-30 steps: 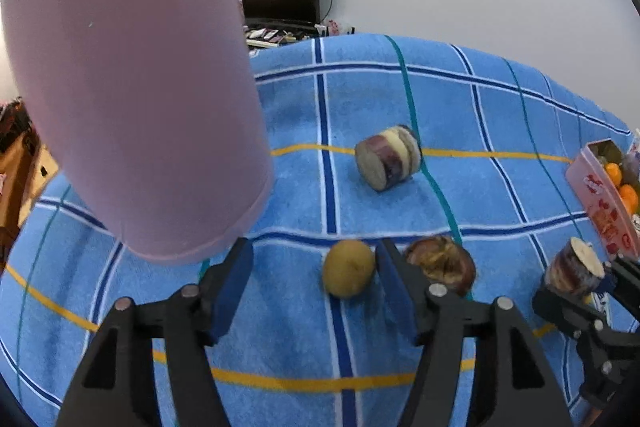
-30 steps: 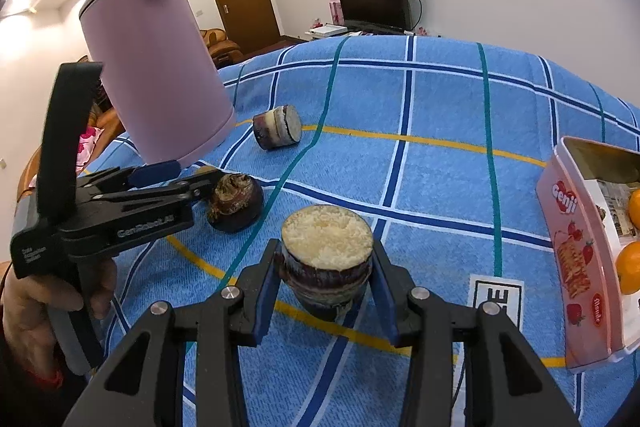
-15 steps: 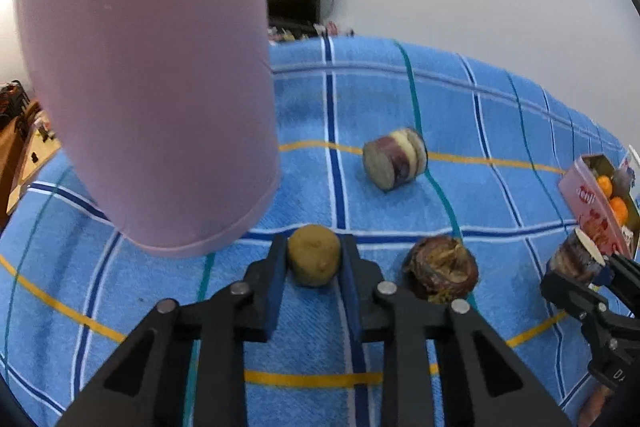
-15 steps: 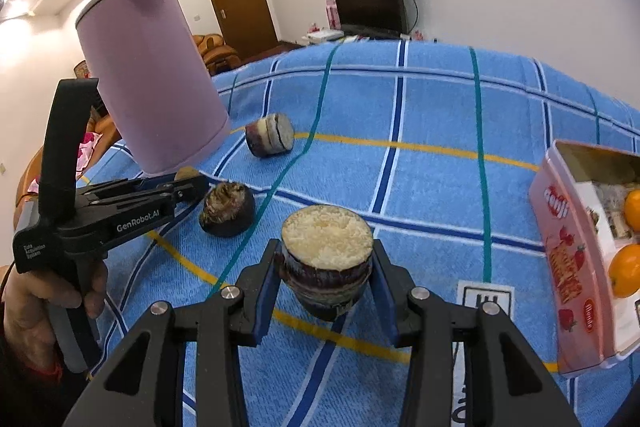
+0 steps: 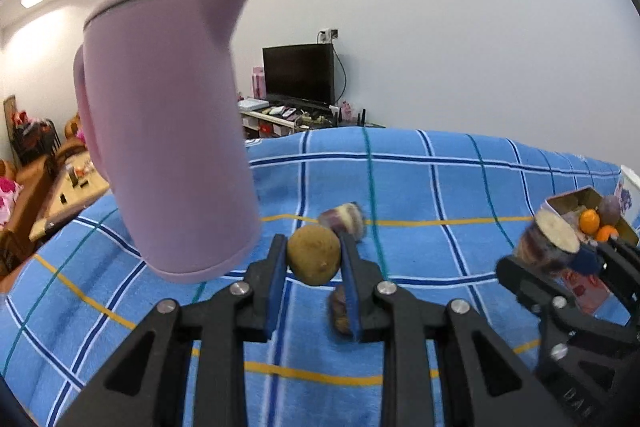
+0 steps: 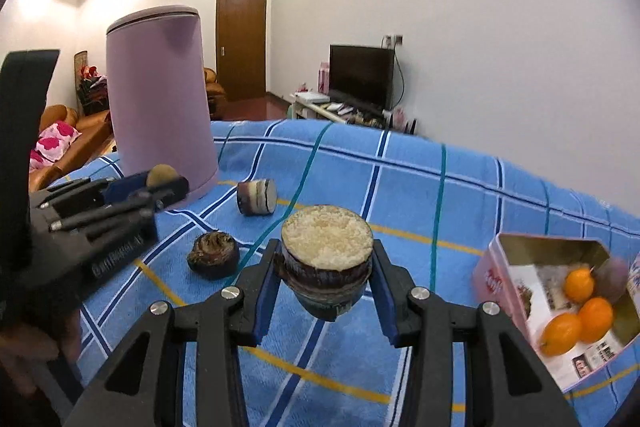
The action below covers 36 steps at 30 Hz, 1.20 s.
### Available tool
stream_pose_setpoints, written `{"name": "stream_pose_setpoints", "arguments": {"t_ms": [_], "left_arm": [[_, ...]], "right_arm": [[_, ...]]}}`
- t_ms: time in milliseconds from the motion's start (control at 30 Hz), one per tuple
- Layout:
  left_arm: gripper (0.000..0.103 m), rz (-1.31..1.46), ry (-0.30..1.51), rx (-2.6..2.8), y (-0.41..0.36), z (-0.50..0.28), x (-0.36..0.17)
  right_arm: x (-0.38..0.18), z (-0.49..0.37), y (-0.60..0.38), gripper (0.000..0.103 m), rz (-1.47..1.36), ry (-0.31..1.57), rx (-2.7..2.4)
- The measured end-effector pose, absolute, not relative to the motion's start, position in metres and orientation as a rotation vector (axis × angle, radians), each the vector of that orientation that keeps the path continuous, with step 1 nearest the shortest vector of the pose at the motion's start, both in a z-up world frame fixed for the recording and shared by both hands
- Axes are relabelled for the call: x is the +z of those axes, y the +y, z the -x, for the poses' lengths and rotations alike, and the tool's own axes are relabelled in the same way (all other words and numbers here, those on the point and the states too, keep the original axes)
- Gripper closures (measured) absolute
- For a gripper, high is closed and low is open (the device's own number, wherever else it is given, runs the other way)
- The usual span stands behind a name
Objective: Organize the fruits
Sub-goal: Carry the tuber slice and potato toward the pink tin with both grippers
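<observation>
- Left gripper (image 5: 314, 259): clamped on brown round fruit (image 5: 314, 259), one pad on each side; fruit clear of the blue checked cloth (image 5: 440, 195).
- Jaws just closed onto that fruit.
- Same grip from right wrist view: left gripper (image 6: 162, 181) at left edge, in front of the pink jug (image 6: 160, 99), fruit top (image 6: 161, 173) showing above the fingers.
- Right gripper (image 6: 326, 277): closed on dark cut fruit (image 6: 326, 267), pale grainy cut face up, pads tight against the dark rind, fruit off the cloth.
- In left wrist view: right gripper (image 5: 560, 259) at right, cut fruit (image 5: 550, 241) tilted, just in front of the pink tin.
- Pink tin (image 6: 504, 279): open, on the cloth at right, near the right gripper; three orange fruits (image 6: 578, 283) and one purplish fruit (image 6: 614, 273) inside, blurred.
- Dark wrinkled fruit (image 6: 214, 255): on the cloth, between the two grippers, apart from both.
- Striped cut piece (image 6: 257, 195): on its side on the cloth, farther back, just beside the jug base.
- Pink jug: upright on the cloth at left.
- A hand (image 6: 28, 351) at lower left edge, below the left gripper body; mostly cut off.
</observation>
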<state>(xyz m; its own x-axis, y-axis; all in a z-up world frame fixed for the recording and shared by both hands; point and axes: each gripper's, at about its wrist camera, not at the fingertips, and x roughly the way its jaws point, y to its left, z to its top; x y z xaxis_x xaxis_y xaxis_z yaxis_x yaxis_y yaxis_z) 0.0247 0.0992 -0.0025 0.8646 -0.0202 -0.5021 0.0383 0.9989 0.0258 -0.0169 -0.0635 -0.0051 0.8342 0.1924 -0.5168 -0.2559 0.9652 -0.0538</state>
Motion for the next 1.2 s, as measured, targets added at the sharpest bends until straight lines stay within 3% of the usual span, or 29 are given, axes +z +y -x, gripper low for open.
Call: {"name": "stream_pose_setpoints", "arguments": {"t_ms": [1200], "left_arm": [[0.075,-0.108,0.504,-0.089,0.001,0.011,0.002]], "right_arm": [[0.001,0.056,-0.129,0.058,0.151,0.51,0.159]]}}
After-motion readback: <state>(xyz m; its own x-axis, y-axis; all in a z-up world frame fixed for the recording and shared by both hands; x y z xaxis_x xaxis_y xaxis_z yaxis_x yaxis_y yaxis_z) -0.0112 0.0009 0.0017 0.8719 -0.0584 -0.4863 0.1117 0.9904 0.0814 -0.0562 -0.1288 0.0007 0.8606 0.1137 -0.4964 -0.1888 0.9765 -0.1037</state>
